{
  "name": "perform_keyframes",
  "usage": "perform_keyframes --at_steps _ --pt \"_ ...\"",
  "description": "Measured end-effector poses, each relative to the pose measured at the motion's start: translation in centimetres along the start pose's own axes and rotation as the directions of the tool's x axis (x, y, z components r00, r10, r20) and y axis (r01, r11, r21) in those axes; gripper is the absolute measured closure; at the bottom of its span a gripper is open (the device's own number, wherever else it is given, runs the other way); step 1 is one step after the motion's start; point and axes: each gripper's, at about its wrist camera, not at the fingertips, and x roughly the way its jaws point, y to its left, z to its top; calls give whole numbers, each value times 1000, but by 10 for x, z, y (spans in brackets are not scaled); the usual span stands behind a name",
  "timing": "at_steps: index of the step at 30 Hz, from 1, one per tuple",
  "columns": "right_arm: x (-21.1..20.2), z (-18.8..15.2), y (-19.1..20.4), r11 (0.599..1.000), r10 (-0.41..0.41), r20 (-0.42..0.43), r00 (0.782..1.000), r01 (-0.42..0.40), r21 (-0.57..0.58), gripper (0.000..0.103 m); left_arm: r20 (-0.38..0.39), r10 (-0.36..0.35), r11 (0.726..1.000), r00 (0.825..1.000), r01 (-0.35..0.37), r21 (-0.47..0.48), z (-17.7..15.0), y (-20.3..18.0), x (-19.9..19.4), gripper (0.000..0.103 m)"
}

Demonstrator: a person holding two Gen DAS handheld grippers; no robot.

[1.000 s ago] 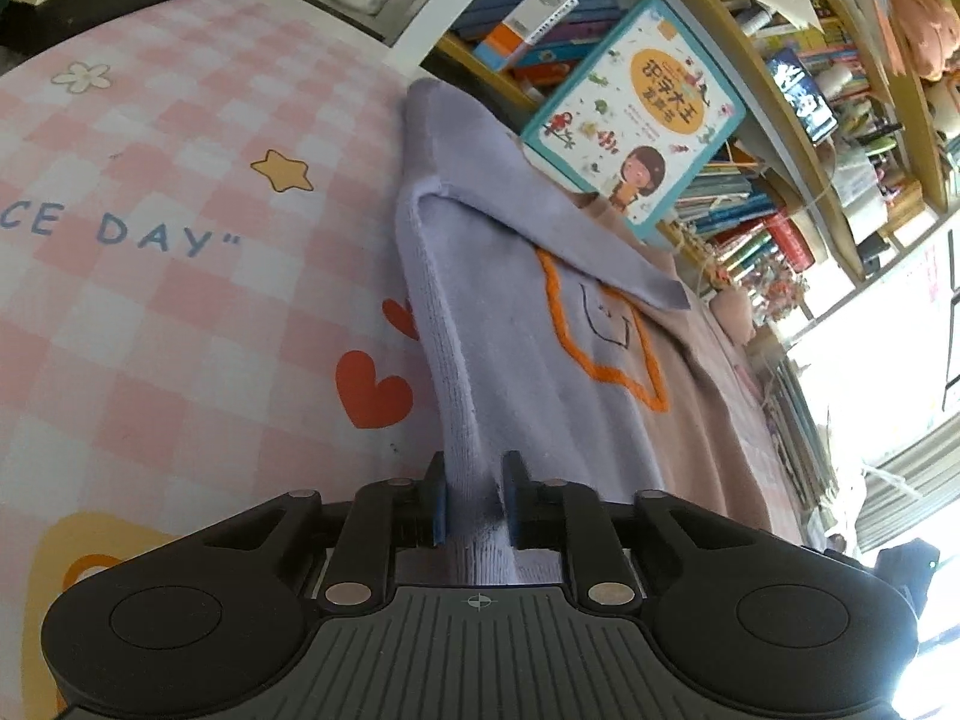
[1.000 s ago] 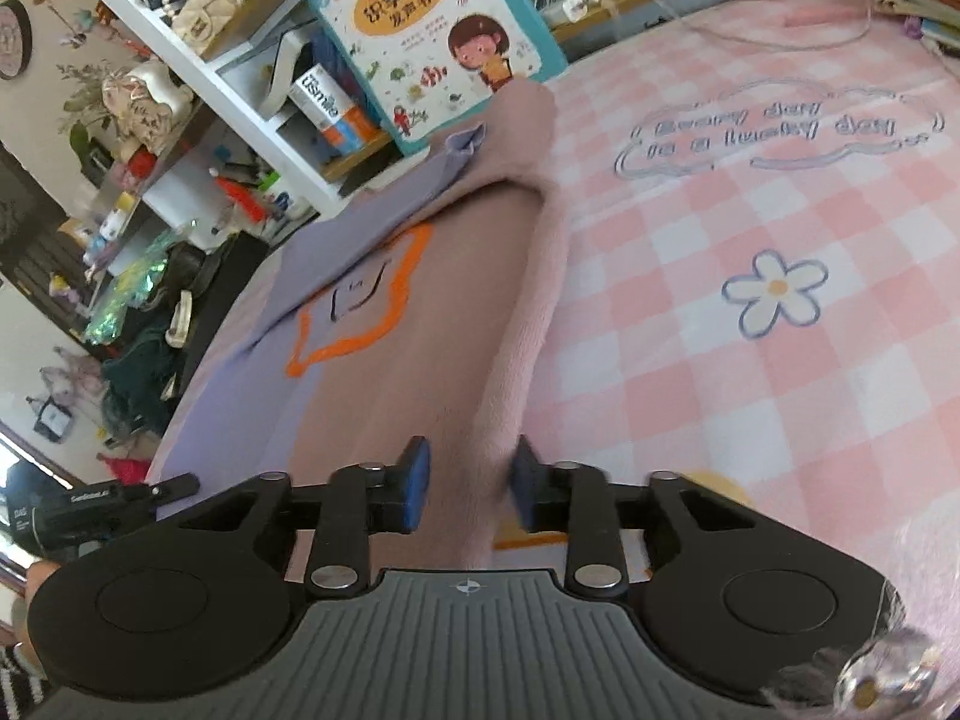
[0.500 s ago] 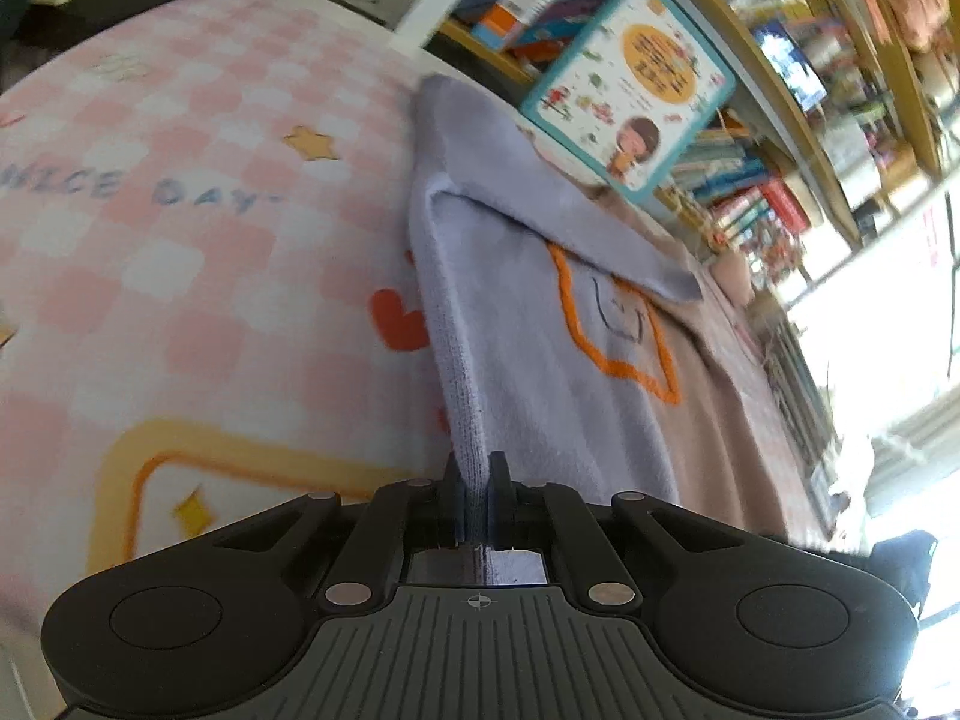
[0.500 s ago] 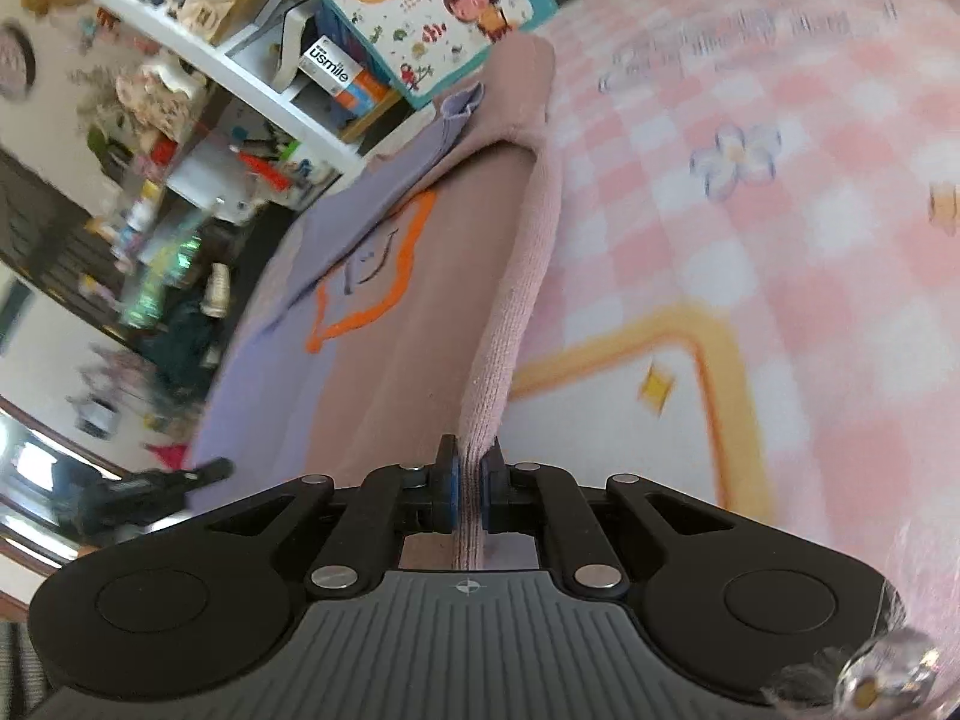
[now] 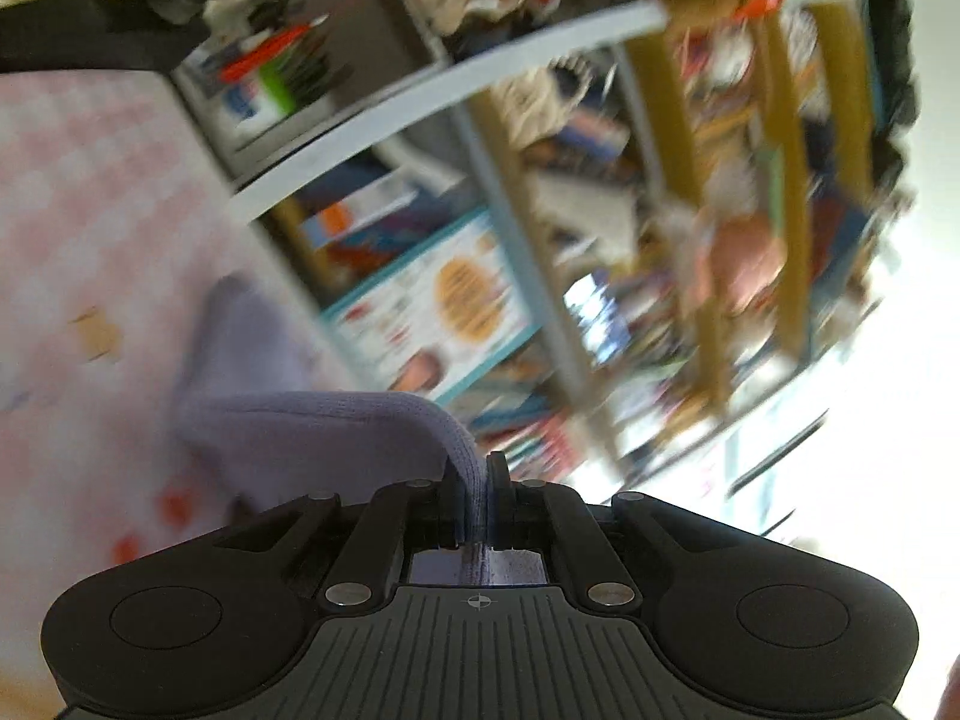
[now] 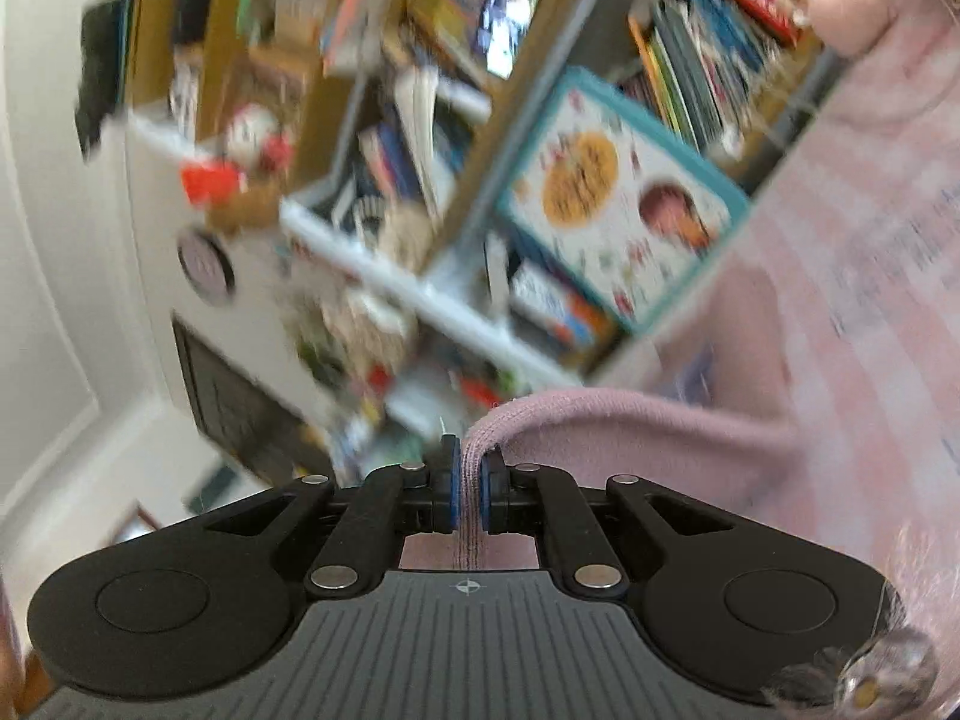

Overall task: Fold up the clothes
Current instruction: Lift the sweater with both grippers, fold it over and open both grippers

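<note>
Where the left wrist view looks along its fingers, the lilac half of the knitted sweater (image 5: 312, 426) arches up from the pink checked bedspread (image 5: 90, 228) and bends over into the left gripper (image 5: 474, 498), its ribbed edge running down between the two blue-padded fingers (image 5: 495, 501). That gripper is clenched on the knit, the pads pressing the fabric from both sides. Beyond the sweater, a teal-bordered children's picture book (image 5: 438, 306) leans against the cluttered bookshelf (image 5: 600, 180), all heavily blurred. Only this view shows the lilac colour and the red hearts printed on the bedspread below the book.

From the right wrist view, the same garment appears as its dusty-pink half (image 6: 648, 438), lying below and right of the picture book (image 6: 624, 204) and curving up into the right gripper (image 6: 469, 492). Its jaws are pinched tight on a folded ribbed edge. This view alone shows a dark screen (image 6: 234, 396) left of the book and blue lettering on the bedspread (image 6: 888, 276).
</note>
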Motion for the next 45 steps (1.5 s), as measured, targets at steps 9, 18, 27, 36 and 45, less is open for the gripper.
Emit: perform_keyframes --at_steps 9,18,27,36,45 --pt "67 42 -27 996 -3 149 989 -11 88 97 93 66 992 994 -54 -117 37 27 58 98" --pt "123 67 -73 986 -136 133 982 122 111 97 60 215 964 975 -202 -171 63 62 107 97" --pt "155 71 -124 940 -318 54 946 308 148 94 -22 316 926 949 -313 -211 69 96 129 86" --pt "152 69 -136 936 -333 56 941 323 138 64 -21 342 933 939 -342 -107 71 100 129 53" --pt "155 57 -68 787 -429 229 874 486 -381 59 205 352 802 913 -407 437 60 22 117 59"
